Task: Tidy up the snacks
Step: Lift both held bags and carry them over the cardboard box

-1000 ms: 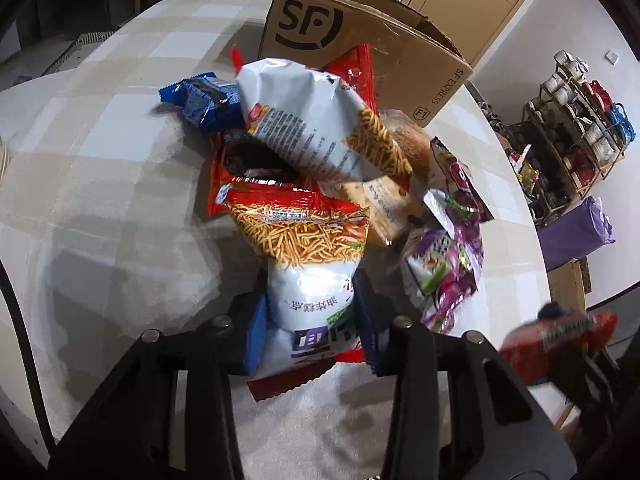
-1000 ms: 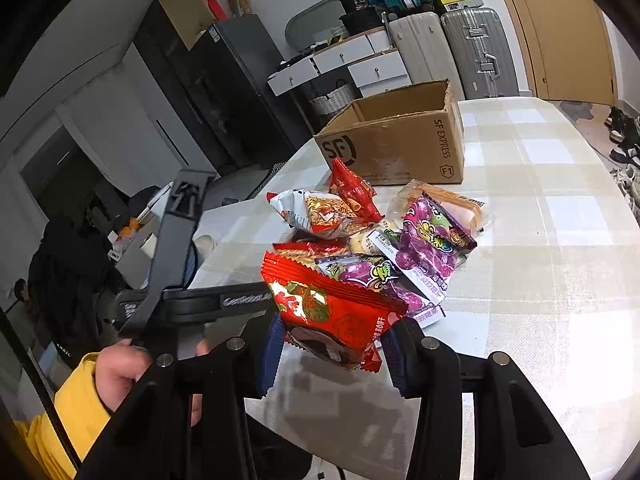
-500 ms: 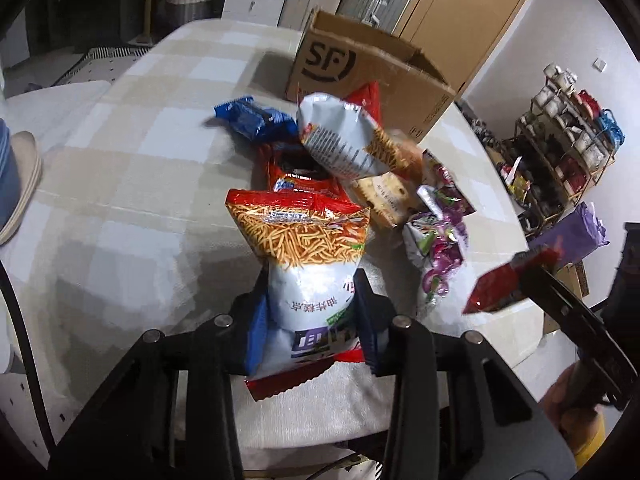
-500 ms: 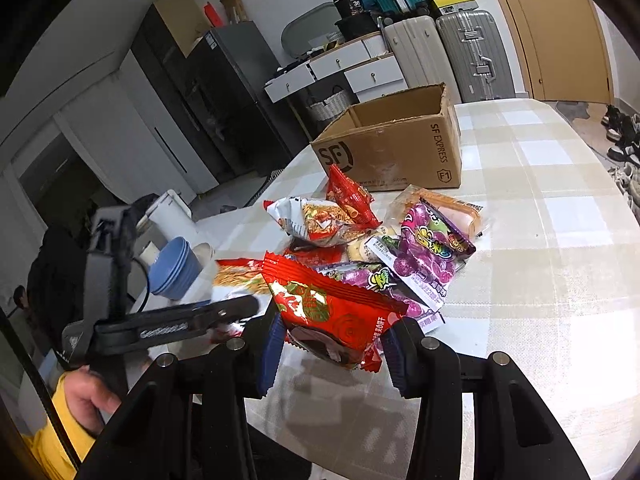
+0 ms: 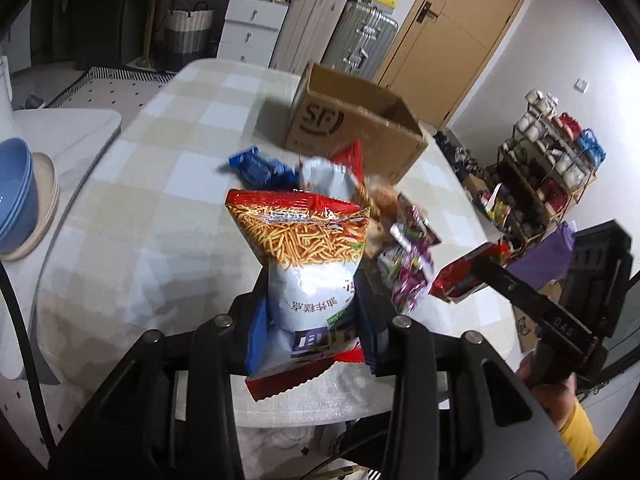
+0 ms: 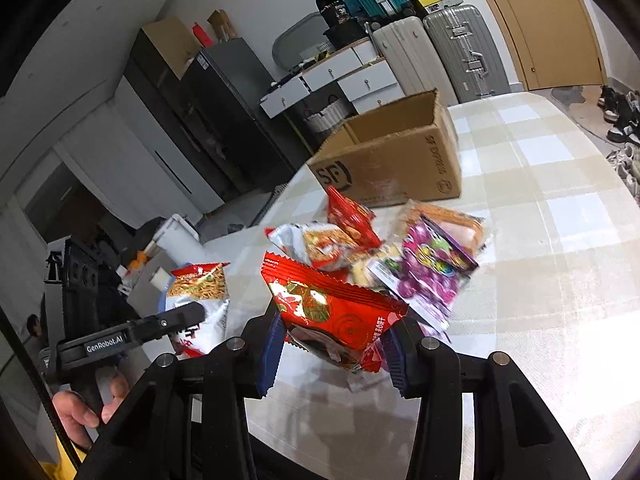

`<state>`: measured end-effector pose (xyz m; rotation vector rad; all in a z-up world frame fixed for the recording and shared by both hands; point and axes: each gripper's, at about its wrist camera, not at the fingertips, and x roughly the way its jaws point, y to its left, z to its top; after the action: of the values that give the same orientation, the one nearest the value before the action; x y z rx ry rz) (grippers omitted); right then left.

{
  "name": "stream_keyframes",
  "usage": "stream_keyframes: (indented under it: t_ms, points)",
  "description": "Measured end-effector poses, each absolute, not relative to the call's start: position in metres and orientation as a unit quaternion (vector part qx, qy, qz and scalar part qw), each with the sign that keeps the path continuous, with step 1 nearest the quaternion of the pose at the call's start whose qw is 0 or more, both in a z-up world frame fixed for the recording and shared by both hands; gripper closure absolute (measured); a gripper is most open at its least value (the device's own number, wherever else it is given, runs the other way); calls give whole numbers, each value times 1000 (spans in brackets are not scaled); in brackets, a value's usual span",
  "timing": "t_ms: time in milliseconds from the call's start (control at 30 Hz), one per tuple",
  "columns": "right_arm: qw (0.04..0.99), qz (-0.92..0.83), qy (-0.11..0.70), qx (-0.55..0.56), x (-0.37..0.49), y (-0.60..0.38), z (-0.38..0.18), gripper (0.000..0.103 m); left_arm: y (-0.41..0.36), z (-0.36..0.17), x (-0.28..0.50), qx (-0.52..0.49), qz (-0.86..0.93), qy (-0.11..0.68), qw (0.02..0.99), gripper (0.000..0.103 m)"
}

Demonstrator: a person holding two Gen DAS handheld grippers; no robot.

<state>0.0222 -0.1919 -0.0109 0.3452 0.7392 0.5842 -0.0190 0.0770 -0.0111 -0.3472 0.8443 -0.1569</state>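
My left gripper (image 5: 310, 332) is shut on a white and red bag of fried noodle sticks (image 5: 304, 248), held upright above the near edge of the table; the same bag (image 6: 200, 300) shows at the left of the right wrist view. My right gripper (image 6: 332, 354) is shut on a flat red snack packet (image 6: 332, 312), also lifted off the table. Behind both lies a pile of snack bags (image 6: 376, 248) on the checked tablecloth, with purple grape packets (image 6: 436, 268) on its right. An open SF cardboard box (image 5: 352, 128) stands beyond the pile.
The round table (image 5: 168, 184) has bare cloth on its left and far sides. A side table with stacked blue bowls (image 5: 16, 196) stands at the left. Suitcases (image 5: 360, 36), white drawers and a wooden door line the back wall; a shoe rack (image 5: 548, 164) is at the right.
My left gripper has lifted and pulled back from the pile with the noodle-stick bag, so more of the room and table shows. The right gripper kept still with its red packet.
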Motion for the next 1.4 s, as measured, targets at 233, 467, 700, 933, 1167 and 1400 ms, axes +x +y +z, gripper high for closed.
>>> stream_keyframes:
  t_ms: [233,467,700,933,1167,1400]
  points:
    - [874,285,351,179,42,-189,15,59,87,24,-3,-161,-94,400,897,69]
    - [882,284,334,170,73,-188,55,59,77,60,32,-147,-107,395,900,69]
    - [886,282,328,169,115,-182,83,59,56,92,93,-135,-126,394,900,69]
    - [897,255,324,161,165,-173,95,59,36,106,167,-125,-123,405,897,69]
    - [902,235,327,156,218,-173,89,59,7,114,237,-99,-123,413,897,68]
    - [897,217,354,150,266,-170,71,59,-9,102,311,-75,-99,434,892,68]
